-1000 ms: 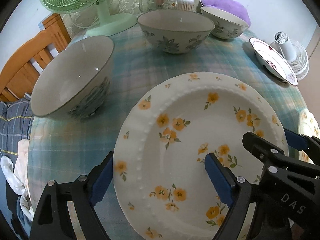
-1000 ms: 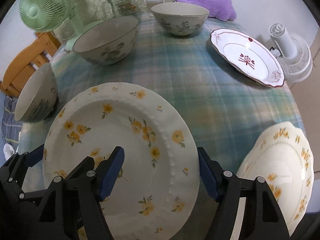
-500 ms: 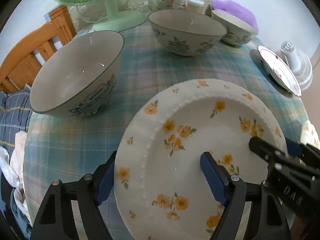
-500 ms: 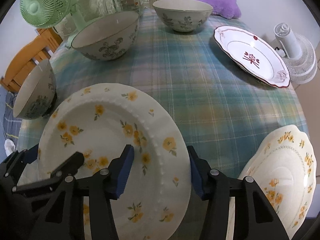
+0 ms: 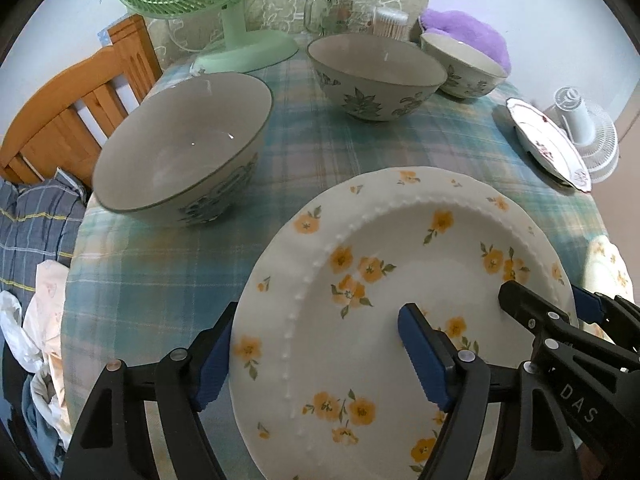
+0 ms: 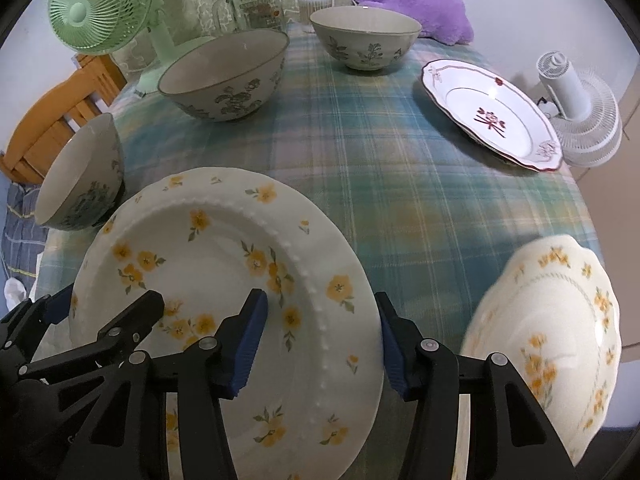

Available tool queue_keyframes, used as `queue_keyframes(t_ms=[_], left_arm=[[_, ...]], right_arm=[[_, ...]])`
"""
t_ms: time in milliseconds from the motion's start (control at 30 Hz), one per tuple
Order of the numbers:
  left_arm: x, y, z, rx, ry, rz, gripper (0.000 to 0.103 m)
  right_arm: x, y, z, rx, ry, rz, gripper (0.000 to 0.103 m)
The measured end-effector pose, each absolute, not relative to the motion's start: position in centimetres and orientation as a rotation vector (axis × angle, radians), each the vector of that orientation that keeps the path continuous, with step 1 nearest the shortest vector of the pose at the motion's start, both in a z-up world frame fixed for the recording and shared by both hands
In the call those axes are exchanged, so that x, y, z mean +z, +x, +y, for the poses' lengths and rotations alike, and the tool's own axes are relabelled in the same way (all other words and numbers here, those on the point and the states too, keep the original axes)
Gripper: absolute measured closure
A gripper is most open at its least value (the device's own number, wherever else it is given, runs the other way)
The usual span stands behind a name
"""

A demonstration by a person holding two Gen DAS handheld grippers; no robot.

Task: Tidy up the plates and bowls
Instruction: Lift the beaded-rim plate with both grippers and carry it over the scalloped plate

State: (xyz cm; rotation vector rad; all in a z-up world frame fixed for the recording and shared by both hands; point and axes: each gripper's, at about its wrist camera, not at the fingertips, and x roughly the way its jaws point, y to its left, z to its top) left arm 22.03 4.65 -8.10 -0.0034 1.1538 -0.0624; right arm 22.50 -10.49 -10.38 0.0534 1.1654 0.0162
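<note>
Left wrist, white plate [image 5: 400, 300], yellow flowers

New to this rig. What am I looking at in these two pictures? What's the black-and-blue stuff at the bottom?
There is no robot here. A person carries a two-finger tool in each hand, and each has a fisheye camera looking along its fingers. One picture is from the left tool, the other from the right tool. The black arms with blue pads are their fingers. They straddle opposite sides of the yellow-flowered plate and appear to pinch its rim. On the checked tablecloth also sit a near bowl, a middle bowl, a far bowl, a red-trimmed plate and a cream plate.
</note>
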Motion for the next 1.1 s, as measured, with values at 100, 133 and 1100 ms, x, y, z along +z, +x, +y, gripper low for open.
queue_keyframes(t_ms=[100, 133, 1100], left_arm=[[-7.0, 21.0, 5.1, -0.086, -0.002, 1.134, 0.025], [-6.7, 20.7, 5.2, -0.094, -0.002, 1.127, 0.025], [-2.3, 15.3, 0.4, -0.152, 0.028, 1.030, 0.025]], right_arm=[[-9.5, 21.2, -10.1, -0.005, 0.057, 1.150, 0.047], [-9.2, 20.7, -9.9, -0.014, 0.059, 1.143, 0.047], [-3.8, 13.3, -13.2, -0.101, 0.104, 1.001, 0.046]])
